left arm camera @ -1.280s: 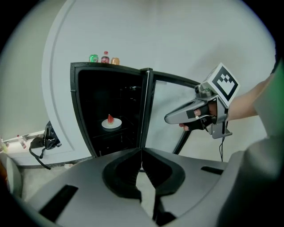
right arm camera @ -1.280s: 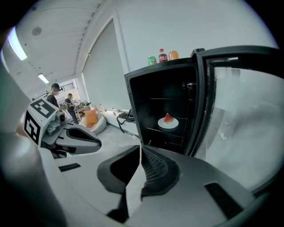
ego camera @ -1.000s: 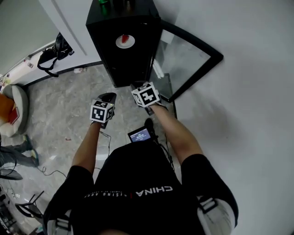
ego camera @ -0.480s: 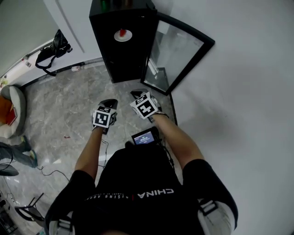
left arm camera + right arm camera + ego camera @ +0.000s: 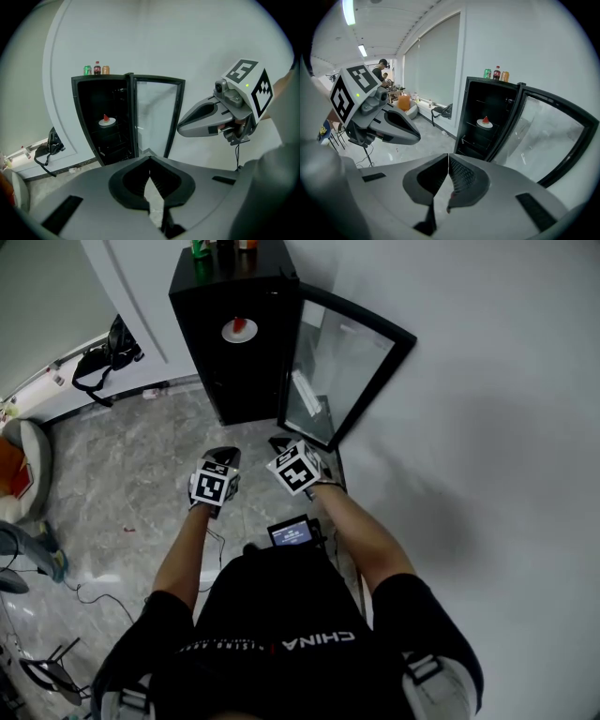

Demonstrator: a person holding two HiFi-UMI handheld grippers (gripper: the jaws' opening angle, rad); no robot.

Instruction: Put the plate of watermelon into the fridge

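The plate of watermelon (image 5: 240, 329) sits on a shelf inside the black fridge (image 5: 253, 381), about mid-shelf. The fridge's glass door (image 5: 342, 371) stands swung open beside it. Three drinks (image 5: 96, 69) stand on the fridge's top. Well back from the fridge, over the floor (image 5: 131, 474), the left gripper (image 5: 150, 165) and right gripper (image 5: 448, 161) are side by side. Each has its jaws closed, with nothing between them.

Black short-sleeved T-shirt (image 5: 281, 615), white lettering (image 5: 298, 641) across the back. Pale patch with black buckled strap (image 5: 419, 664) on each shoulder. Small lit screen (image 5: 289, 532) at chest; thin black cable (image 5: 223, 529) trailing.
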